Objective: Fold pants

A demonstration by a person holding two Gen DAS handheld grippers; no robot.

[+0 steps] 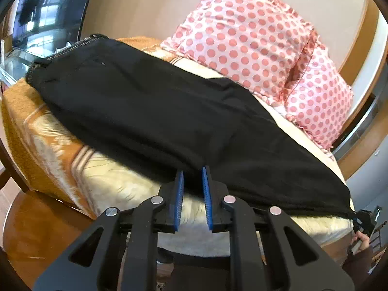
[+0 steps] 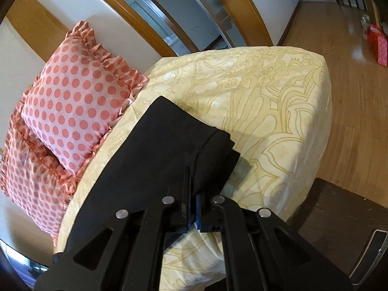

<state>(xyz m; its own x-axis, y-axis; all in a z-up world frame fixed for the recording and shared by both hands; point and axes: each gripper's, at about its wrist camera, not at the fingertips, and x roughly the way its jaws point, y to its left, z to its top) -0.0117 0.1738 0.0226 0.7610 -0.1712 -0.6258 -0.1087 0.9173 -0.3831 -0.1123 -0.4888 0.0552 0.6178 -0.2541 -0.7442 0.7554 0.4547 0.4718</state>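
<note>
1. The black pants (image 1: 155, 111) lay stretched long across the bed (image 1: 116, 184), folded lengthwise, running from the far left down to the near right corner in the left wrist view.
2. The left tool (image 1: 193, 181) hovered at the near edge of the pants, its blue pads (image 1: 179, 194) spread apart with a clear gap between them, gripping nothing; the cloth edge sat just beyond the pad tips.
3. Over on the right, the right tool (image 2: 192, 189) was clenched on the pants, its fingers pressed close together with black fabric (image 2: 169, 150) pinched between them near the leg ends.
4. In the right wrist view the leg hems (image 2: 218, 143) lay stacked on the cream patterned bedspread (image 2: 266, 92), one layer slightly offset from the other.
5. In the left wrist view the waistband (image 1: 63, 51), with its ribbed edge, sat at the far left end of the bed, over an orange-brown blanket (image 1: 19, 111).
6. Two pink polka-dot pillows (image 1: 245, 31) leaned at the head of the bed, just beside the far edge of the pants, one propped against the other.
7. Wooden floor (image 2: 344, 77) showed to the right of the bed.
</note>
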